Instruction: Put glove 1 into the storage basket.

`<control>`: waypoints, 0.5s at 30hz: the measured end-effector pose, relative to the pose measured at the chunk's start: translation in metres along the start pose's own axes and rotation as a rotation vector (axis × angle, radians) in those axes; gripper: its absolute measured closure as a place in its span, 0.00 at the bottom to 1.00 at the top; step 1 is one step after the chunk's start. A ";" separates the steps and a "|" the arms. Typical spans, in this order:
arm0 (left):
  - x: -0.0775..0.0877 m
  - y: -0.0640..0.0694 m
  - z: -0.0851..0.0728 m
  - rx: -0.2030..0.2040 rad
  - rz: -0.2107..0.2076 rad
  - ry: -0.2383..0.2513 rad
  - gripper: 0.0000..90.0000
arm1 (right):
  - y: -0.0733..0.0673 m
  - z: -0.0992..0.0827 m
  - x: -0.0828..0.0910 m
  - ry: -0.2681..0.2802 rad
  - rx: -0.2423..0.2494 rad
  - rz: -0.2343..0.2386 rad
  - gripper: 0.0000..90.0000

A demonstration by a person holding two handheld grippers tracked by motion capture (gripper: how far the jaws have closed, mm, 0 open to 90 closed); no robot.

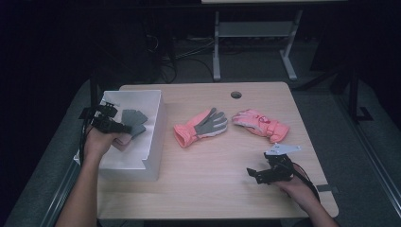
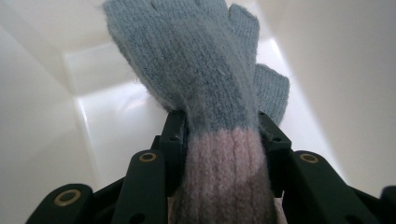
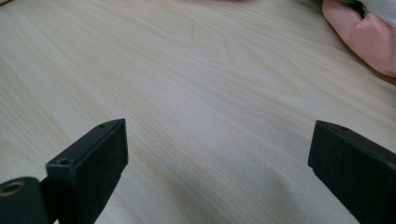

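1. Left gripper (image 1: 124,127) is down inside the white box (image 1: 153,142), pinching a grey knit glove (image 2: 196,70) by its pink cuff, so the glove's over the box floor, box walls close on both sides.
2. Right gripper (image 1: 255,174) sits low over the desk (image 1: 208,189), spread wide with nothing in it.
3. Ahead of the right gripper lie two pink gloves (image 1: 201,126), well apart from it, with bare desk between. The near desk edge is close behind it.
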State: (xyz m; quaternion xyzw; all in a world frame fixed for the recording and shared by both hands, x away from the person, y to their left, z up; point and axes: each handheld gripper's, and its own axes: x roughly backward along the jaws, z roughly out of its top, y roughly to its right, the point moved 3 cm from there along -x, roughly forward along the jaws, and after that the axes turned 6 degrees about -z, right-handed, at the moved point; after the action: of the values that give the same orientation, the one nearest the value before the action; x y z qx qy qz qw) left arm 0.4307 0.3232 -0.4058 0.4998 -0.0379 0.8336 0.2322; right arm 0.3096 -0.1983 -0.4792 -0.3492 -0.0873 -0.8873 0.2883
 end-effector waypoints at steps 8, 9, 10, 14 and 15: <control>-0.018 -0.007 -0.008 0.008 0.040 -0.063 0.68 | 0.001 0.000 0.000 -0.003 0.001 0.002 0.05; -0.023 -0.007 -0.009 0.002 0.071 -0.090 0.68 | 0.001 0.000 0.000 -0.002 0.003 0.002 0.05; -0.025 -0.008 -0.010 0.005 0.072 -0.094 0.68 | 0.001 0.000 0.000 -0.001 0.005 0.003 0.05; -0.030 -0.010 -0.014 0.038 0.047 -0.107 0.67 | 0.000 0.000 0.000 -0.001 0.002 0.004 0.05; -0.033 -0.010 -0.016 0.042 0.051 -0.119 0.66 | 0.000 0.000 0.000 -0.001 0.002 0.004 0.05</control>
State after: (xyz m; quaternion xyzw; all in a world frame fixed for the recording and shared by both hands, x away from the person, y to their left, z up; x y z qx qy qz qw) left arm 0.4351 0.3253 -0.4432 0.5520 -0.0470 0.8088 0.1976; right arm 0.3094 -0.1988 -0.4793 -0.3496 -0.0876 -0.8864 0.2904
